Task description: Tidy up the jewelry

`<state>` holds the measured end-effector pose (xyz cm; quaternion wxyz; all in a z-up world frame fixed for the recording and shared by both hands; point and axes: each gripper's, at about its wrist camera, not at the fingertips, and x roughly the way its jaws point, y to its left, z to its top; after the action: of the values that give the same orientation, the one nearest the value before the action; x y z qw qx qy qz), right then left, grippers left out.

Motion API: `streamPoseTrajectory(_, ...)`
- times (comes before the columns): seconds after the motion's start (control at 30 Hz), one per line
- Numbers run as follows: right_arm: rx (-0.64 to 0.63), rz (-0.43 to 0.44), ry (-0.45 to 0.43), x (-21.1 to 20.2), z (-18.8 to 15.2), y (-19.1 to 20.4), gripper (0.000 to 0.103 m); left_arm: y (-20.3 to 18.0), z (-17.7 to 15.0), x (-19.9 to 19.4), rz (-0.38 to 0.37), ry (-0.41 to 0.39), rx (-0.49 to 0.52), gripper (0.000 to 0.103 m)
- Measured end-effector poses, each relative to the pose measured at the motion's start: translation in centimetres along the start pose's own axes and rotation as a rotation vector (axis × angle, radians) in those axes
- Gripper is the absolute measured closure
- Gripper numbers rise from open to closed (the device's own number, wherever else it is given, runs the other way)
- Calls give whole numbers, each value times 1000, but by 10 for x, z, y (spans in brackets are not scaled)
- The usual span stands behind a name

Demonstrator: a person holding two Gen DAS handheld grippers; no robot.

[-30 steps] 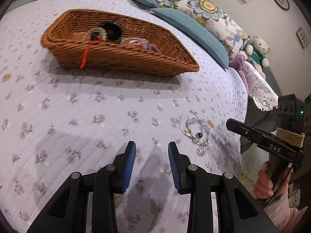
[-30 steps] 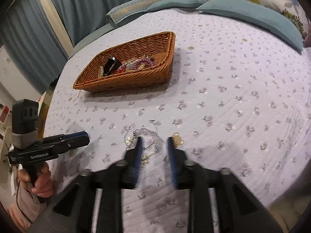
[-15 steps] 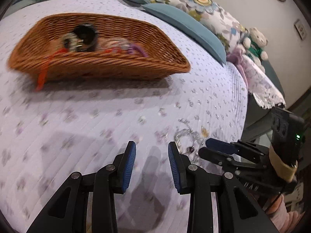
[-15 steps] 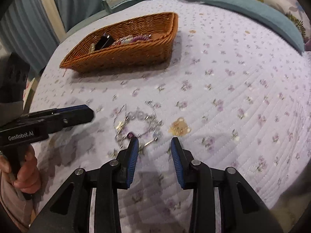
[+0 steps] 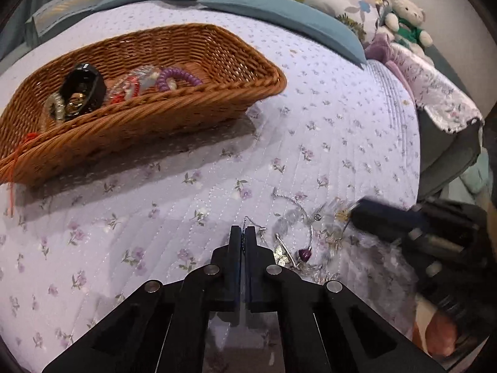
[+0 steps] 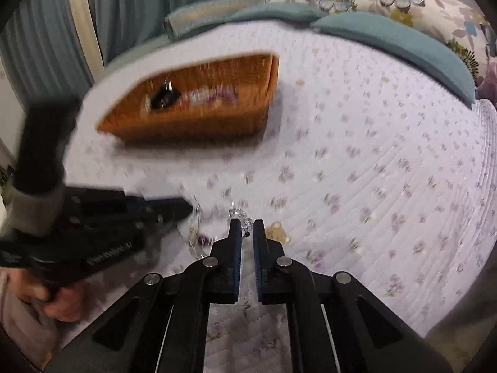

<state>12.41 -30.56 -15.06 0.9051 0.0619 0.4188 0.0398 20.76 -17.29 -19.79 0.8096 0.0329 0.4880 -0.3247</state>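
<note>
A tangle of silver chain jewelry (image 5: 298, 239) with clear beads and a purple stone lies on the lilac floral quilt near the bed's edge. My left gripper (image 5: 243, 233) is shut on a thin silver chain at the tangle's left side. My right gripper (image 6: 247, 228) is nearly closed on a clear beaded strand (image 6: 245, 220) of the same tangle; it shows blurred in the left wrist view (image 5: 388, 220). A brown wicker basket (image 5: 217, 99) behind holds a black bangle (image 5: 82, 88), a purple coil tie (image 5: 177, 76) and other pieces.
A small teddy-shaped charm (image 6: 276, 231) lies on the quilt right of my right gripper. Teal and floral pillows (image 5: 279, 9) line the bed head. A teddy bear (image 5: 407, 15) sits at the far right. The bed edge drops off at the right.
Both grippers moved in onto the jewelry tangle and closed, the left on a chain, the right on the beaded strand. The right wrist view is blurred with motion.
</note>
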Motion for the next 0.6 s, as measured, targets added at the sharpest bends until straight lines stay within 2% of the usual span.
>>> streamPoseTrajectory(0.07, -1, 8, -31, -12, 7, 1, 96, 5, -1, -12, -32, -30, -24, 102)
streamPoseTrajectory(0.2, 10, 42, -80, -31, 20, 5, 96, 15, -5, -41, -40, -79, -51, 102)
streamPoseTrajectory(0.37, 1, 83, -105, -43, 29, 16, 96, 33, -15, -73, -72, -124, -96, 102)
streamPoseTrajectory(0.43, -12, 95, -112, -45, 34, 22, 96, 39, -15, -83, -69, -142, -105, 102)
streamPoseTrajectory(0.47, -18, 104, -118, -46, 37, 25, 101, 42, -17, -90, -67, -153, -105, 102)
streamPoseTrajectory(0.6, -24, 117, -144, -49, 50, 32, 102, 50, -14, -105, -62, -172, -100, 102)
